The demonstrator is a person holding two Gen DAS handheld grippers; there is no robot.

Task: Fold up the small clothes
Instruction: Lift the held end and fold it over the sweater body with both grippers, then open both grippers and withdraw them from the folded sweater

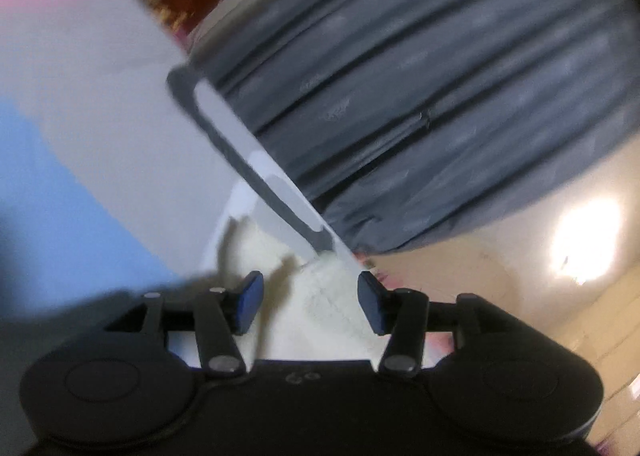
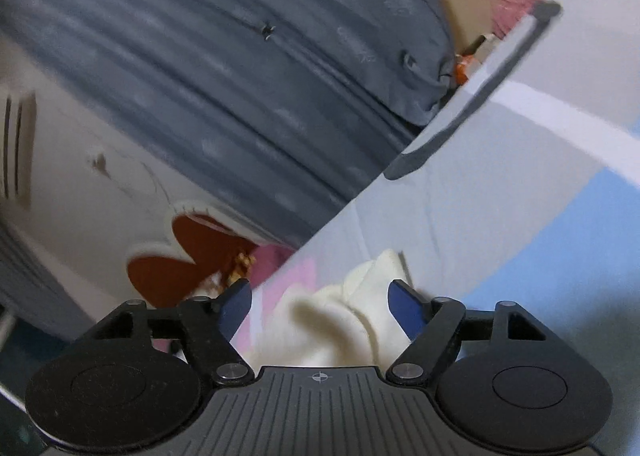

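Lying on a pastel sheet point(image 2: 500, 192) of grey, blue and pink patches, the cream garment point(image 2: 332, 320) sits bunched between the parted blue pads of the right tongs point(image 2: 320, 310), which do not press it. The left tongs point(image 1: 310, 304) also stand open over the same cloth. Beyond lies a grey quilted cover point(image 1: 420, 76).

a bed point(image 1: 100, 96) carries everything here, covered by a sheet in broad pale grey, pink and light blue blocks with a dark grey outlined stripe. a cream-white fleecy garment point(image 2: 320, 324) lies rumpled directly on the sheet near its edge. a large dark grey quilted bundle point(image 2: 200, 68) presses against the bed's side; whether it rests on the bed is unclear.
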